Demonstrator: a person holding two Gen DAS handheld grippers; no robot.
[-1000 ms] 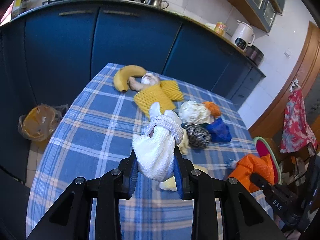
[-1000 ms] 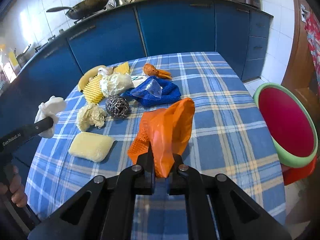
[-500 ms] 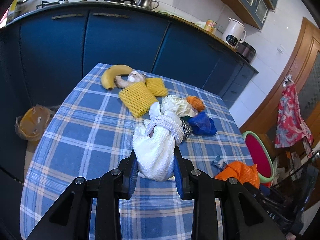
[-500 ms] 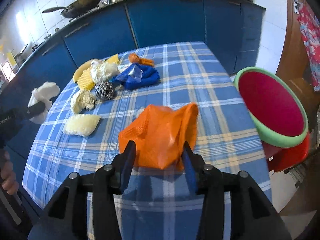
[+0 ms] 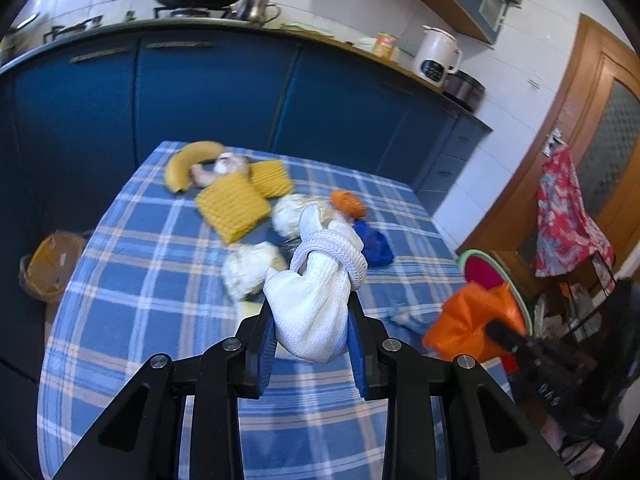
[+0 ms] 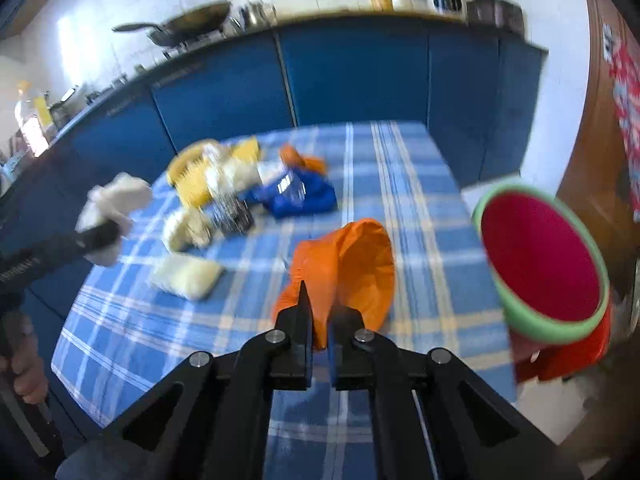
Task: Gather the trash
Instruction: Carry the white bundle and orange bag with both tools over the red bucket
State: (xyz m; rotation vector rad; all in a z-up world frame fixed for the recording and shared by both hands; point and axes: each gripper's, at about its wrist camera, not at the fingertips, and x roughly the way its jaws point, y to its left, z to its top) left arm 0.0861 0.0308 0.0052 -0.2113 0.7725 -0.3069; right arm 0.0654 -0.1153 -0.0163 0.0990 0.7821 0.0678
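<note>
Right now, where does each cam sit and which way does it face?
Left wrist: on the left gripper, facing along the table to the blue cabinets; jaws shut on the white cloth.
Right wrist: on the right gripper, facing across the table toward the bin; jaws pinch the orange bag; a hand shows at left.
Shared: table, cloth, bag, bin.

**Lighting and picture quality**

Both views show strong fisheye bending and black corners. Even daylight; brightest on the white wall tiles (image 6: pixel 92 44), where glare washes out at upper left. The right wrist view is heavily motion-blurred, its gripper frame alone staying sharp. The left wrist view is mildly soft on the table's far end (image 5: pixel 240 184). Shadows are faint.
</note>
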